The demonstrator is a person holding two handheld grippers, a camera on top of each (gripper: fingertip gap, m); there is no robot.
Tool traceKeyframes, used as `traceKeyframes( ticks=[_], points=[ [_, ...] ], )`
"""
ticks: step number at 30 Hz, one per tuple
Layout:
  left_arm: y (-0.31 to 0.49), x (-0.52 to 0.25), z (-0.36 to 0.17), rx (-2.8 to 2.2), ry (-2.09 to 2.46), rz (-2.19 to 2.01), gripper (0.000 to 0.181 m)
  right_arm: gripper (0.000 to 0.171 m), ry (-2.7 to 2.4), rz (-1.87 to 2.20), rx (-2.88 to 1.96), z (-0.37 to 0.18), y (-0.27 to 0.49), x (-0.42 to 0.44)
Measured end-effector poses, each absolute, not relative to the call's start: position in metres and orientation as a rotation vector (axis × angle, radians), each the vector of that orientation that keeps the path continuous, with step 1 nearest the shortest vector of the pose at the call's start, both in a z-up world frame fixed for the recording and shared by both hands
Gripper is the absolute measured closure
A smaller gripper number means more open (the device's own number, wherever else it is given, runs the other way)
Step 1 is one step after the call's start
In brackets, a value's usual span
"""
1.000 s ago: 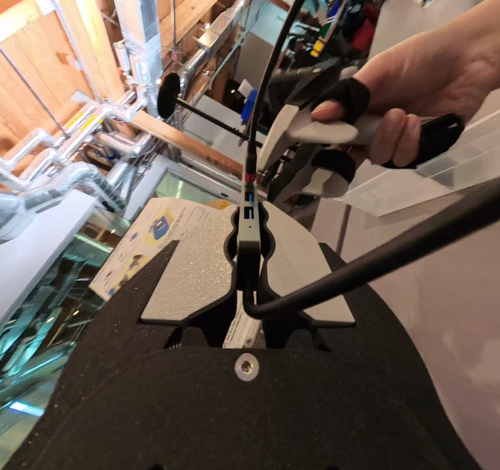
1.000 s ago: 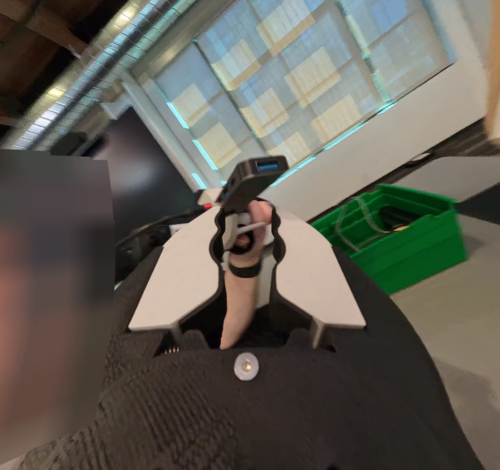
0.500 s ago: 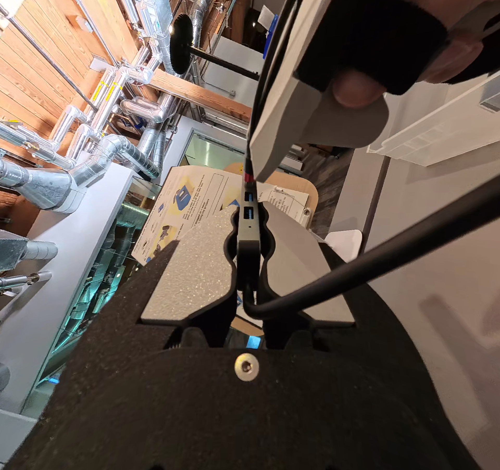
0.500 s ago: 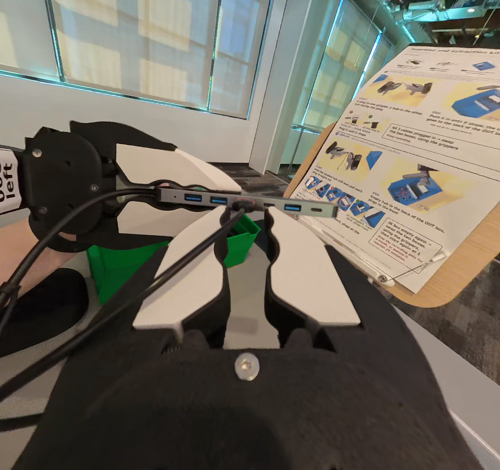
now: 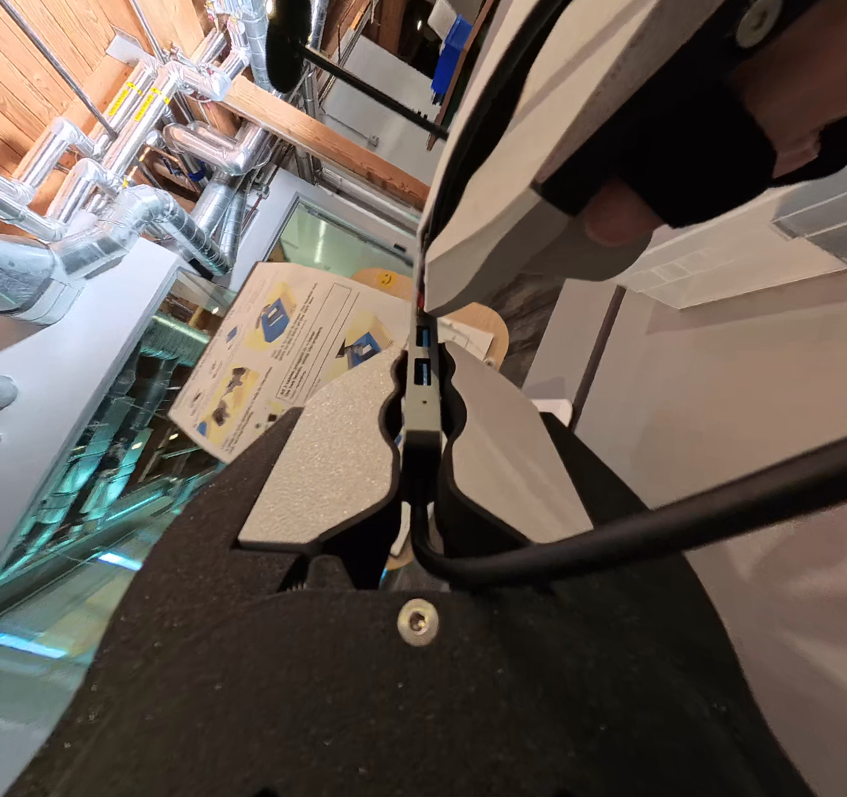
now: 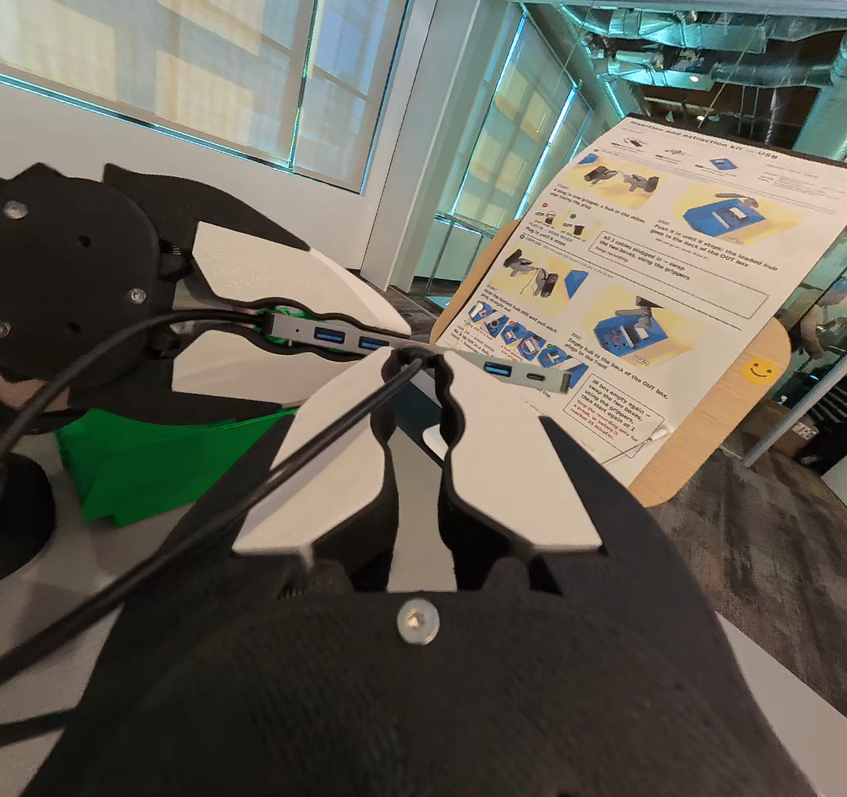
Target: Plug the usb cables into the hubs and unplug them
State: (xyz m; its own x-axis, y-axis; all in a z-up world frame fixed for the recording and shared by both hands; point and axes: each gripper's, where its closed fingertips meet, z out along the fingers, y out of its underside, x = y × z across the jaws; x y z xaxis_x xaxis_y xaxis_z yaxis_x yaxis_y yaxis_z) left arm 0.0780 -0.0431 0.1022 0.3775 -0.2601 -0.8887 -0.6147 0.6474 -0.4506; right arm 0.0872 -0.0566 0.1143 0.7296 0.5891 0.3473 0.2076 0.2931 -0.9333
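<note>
Left gripper [image 5: 421, 390]: coarse black body, pale grey finger plates with wavy black inner edges.
Right gripper [image 6: 415, 364]: same make, black body, whitish plates.
Screws: one silver screw [image 6: 417, 621] centred on each body.
Hand [image 5: 779, 101]: black strap over the fingers.

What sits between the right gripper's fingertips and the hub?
In the right wrist view, the right gripper pinches a black cable's plug against the grey hub, which the left gripper holds.
</note>
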Motion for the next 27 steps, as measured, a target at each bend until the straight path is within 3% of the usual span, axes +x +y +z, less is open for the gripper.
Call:
traceKeyframes(
  ticks=[6,9,13,17,19,27],
  points=[
    [-0.042,0.080,0.100,-1.068,1.179,-0.105,0.125,0.156,-0.743,0.219,-1.212,0.128,-0.060,0.098],
    [-0.023,0.069,0.076,-1.236,1.229,-0.160,0.128,0.156,-0.704,0.168,-1.158,0.139,-0.062,0.110],
    [0.006,0.034,0.091,-1.387,0.955,-0.415,0.140,0.156,-0.675,0.060,-1.089,0.147,-0.063,0.122],
    [-0.032,0.040,0.127,-1.330,0.875,-1.103,0.111,0.155,-0.684,-0.014,-1.071,0.139,-0.058,0.117],
    [-0.041,0.048,0.125,-1.355,0.936,-1.107,0.099,0.156,-0.677,-0.050,-1.068,0.135,-0.055,0.115],
    [-0.046,0.082,0.109,-1.350,0.953,-1.007,0.125,0.155,-0.591,-0.099,-1.039,0.137,-0.054,0.122]
  ],
)
